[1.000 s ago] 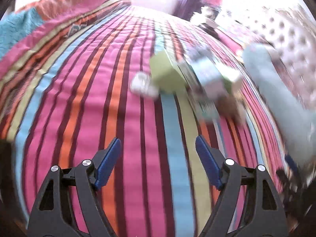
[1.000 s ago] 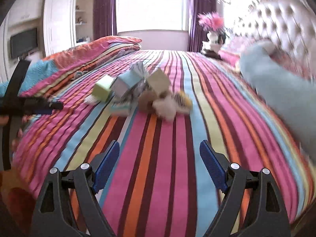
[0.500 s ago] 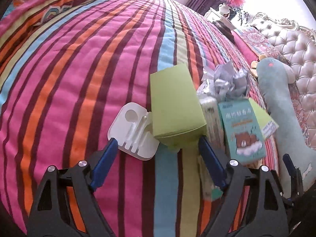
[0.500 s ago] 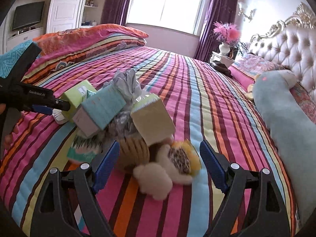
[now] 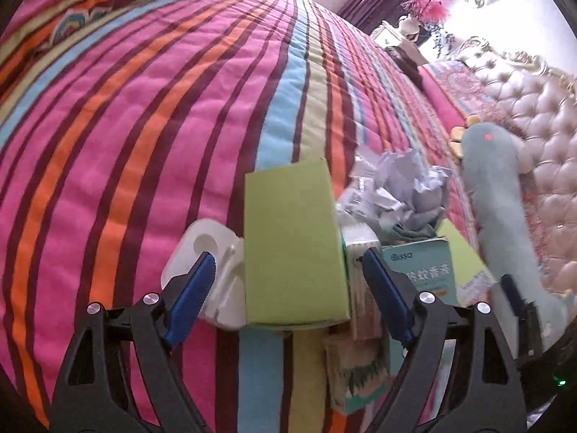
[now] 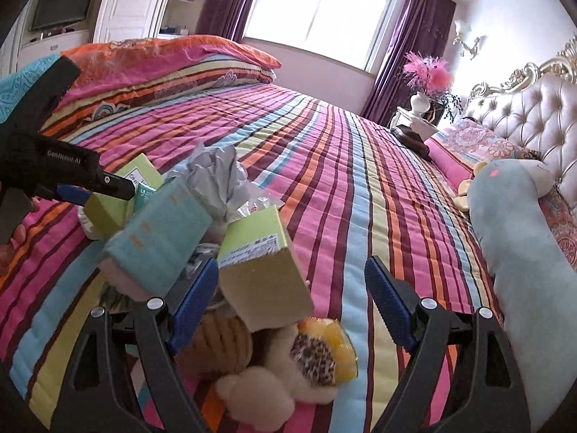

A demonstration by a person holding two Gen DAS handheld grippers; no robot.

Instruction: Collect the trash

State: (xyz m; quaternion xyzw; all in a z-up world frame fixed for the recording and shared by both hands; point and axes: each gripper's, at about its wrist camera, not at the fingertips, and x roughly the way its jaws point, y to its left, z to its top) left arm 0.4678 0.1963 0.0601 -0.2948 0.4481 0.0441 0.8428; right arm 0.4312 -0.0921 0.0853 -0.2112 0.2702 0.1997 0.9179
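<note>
Tongs first. Left gripper (image 5: 286, 297) w/ jaws spread wide, released; green box (image 5: 294, 241) sits in the gap betw. the blue pads, pads not pressing on it. White plastic tray (image 5: 212, 249) lies just left of that box, partly behind the left pad. To the right of the box: white tissue pack (image 5: 360, 249), then teal carton (image 5: 425, 270) w/ printed text, partly behind the right pad. Crumpled grey-white paper (image 5: 404, 187) sits at the far side of the pile. Near edge: a pale pack w/ green leaf print (image 5: 355, 371).

Right gripper (image 6: 292, 297) also released, jaws wide, nothing clamped. Betw. its pads: lime-topped cardboard box (image 6: 263, 267), tilted, leaning on plush toys (image 6: 285, 368) at the near edge (beige, brown, leopard-spotted w/ yellow). Left of it, the teal carton lies tilted, crumpled paper behind it. Far left in this view the left gripper's black frame shows, blue pad beside the green box.

All trash sits in one heap on the striped bedspread (image 6: 360, 166) – pink, orange, blue, yellow, maroon. Right: long pale-blue plush pillow (image 6: 519, 238) along a tufted headboard (image 6: 533, 108). Far: folded quilt (image 6: 162, 61), window (image 6: 317, 14) w/ purple curtains, vase w/ pink feathers (image 6: 429, 75) on a nightstand, TV (image 6: 63, 3) far left.
</note>
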